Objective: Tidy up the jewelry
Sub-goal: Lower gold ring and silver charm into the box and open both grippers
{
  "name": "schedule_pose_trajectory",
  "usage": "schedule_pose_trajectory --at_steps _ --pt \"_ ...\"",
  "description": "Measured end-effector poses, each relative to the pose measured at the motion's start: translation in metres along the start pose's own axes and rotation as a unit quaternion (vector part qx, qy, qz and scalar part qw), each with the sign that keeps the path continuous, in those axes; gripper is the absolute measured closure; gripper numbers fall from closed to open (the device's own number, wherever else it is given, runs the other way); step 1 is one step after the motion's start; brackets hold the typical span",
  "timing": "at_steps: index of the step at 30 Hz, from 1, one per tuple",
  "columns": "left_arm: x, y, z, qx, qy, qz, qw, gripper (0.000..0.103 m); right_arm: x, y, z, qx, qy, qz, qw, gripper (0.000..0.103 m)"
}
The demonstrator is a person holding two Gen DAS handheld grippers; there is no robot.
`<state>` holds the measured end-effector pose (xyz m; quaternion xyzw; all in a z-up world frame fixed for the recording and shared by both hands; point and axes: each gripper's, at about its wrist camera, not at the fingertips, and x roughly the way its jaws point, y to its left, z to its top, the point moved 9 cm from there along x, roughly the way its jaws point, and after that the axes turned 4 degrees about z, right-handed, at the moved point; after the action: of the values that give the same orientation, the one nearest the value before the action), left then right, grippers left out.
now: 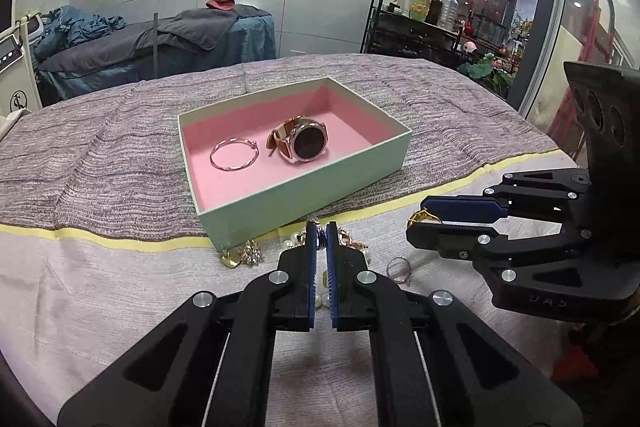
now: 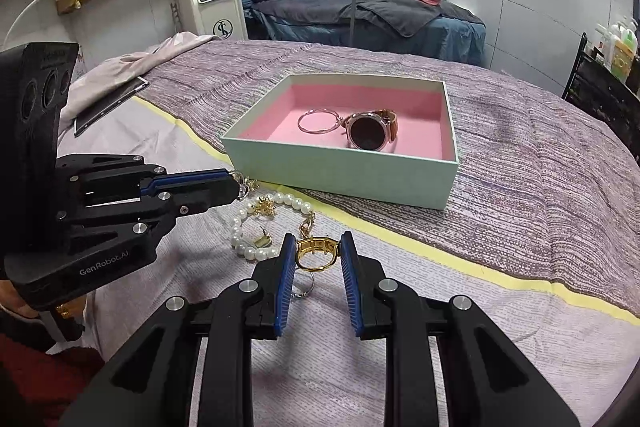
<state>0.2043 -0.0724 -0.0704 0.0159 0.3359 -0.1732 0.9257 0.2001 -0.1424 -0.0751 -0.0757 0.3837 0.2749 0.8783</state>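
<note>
Right now the left gripper (image 1: 321, 233) has its jaws pinched nearly together on a small sparkly piece of jewellery (image 2: 242, 185), which shows in the right wrist view as a silvery, crystal-studded bit poking out past the blue pads; what kind of piece it is cannot be told. The right gripper (image 2: 316, 251) holds a gold ring (image 2: 316, 251) between its pads, the jaws narrow and pressed on the band's two sides.

Both grippers are over a bed covered with a pale sheet (image 2: 460, 327) and a mauve striped blanket (image 2: 540, 163), with a yellow stripe (image 2: 440, 259) running where the two meet. On the blanket sits an open mint-green box (image 2: 344, 171) with a pink lining. Inside it lie a thin silver bangle (image 1: 234, 155) and, just beside it, a rose-gold wristwatch (image 1: 302, 143) with a brown strap and a dark round face.

On the sheet in front of the box, more pieces lie loose: a pearl bracelet (image 2: 244, 227) with a gold clasp, a small gold earring (image 2: 262, 239) inside its curve, a gold heart charm (image 1: 229, 260) next to a crystal cluster (image 1: 251, 253) near the box's front corner, and a silver ring (image 1: 398, 269) lying between the two grippers. At the left of the right wrist view, a dark tablet-like slab (image 2: 108, 103) rests by a rumpled pale cloth.
</note>
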Motion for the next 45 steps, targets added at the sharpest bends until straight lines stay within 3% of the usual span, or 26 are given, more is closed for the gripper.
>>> schedule_pose_trajectory --at_steps 7,14,28,41,43,45 --pt "0.009 0.016 0.037 0.002 -0.010 -0.005 0.9999 0.098 -0.003 -0.002 0.034 -0.014 -0.018 -0.001 1.000 0.081" --pt "0.047 0.034 0.063 -0.002 0.023 -0.012 0.9996 0.098 0.015 -0.017 0.067 -0.014 -0.015 -0.016 1.000 0.081" --pt "0.110 0.040 0.058 0.011 0.100 -0.010 0.9949 0.098 0.080 -0.041 0.071 -0.018 0.064 -0.041 0.997 0.081" --pt "0.126 0.044 0.051 0.024 0.111 0.009 0.9935 0.098 0.091 -0.048 0.071 -0.016 0.084 -0.044 0.995 0.080" --pt "0.123 0.045 0.053 0.024 0.107 0.012 0.9939 0.098 0.090 -0.049 0.071 -0.013 0.081 -0.046 0.996 0.079" --pt "0.119 0.048 0.057 0.022 0.099 0.019 0.9946 0.098 0.086 -0.049 0.070 -0.013 0.076 -0.045 0.996 0.071"
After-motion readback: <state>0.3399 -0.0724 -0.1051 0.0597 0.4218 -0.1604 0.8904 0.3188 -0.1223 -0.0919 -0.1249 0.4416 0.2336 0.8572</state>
